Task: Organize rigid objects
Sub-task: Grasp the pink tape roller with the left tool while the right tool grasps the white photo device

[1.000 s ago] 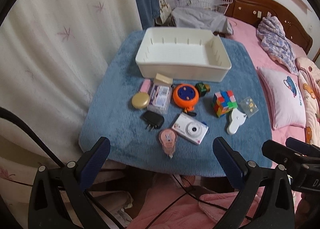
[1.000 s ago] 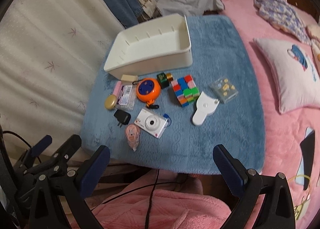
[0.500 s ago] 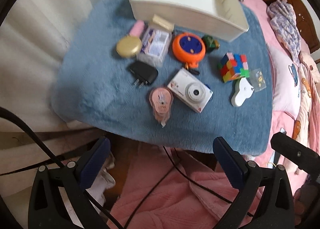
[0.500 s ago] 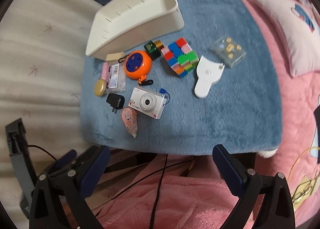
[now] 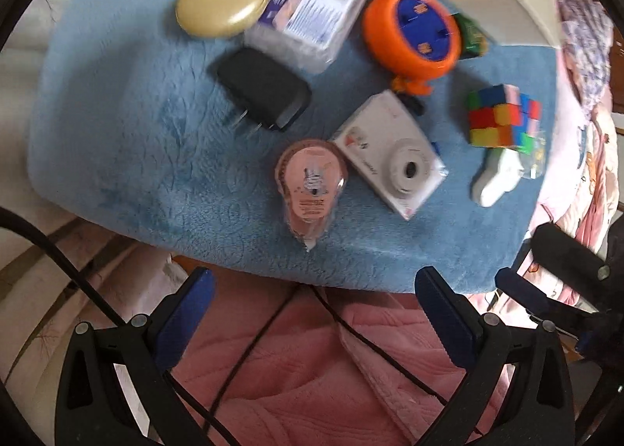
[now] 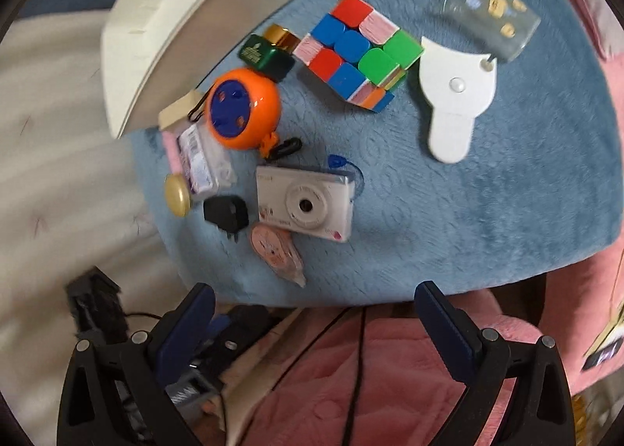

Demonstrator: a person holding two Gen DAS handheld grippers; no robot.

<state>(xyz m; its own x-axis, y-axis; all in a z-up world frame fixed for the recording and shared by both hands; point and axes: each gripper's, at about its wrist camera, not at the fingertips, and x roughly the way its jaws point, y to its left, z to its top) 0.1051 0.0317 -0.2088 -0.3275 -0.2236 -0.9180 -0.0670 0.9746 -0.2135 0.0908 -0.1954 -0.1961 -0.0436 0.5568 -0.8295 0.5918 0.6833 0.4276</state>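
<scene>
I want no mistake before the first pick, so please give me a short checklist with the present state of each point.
1. Left gripper open and empty: ok.
2. Right gripper open and empty: ok.
3. Tape dispenser nearest the left gripper, nothing on top of it: ok, though it lies close against the camera.
4. Camera free on top for the right gripper: ok.
5. Bin has room: cannot tell, its inside is out of sight.
6. Sharp view for aiming: not ok, both views are blurred.
</scene>
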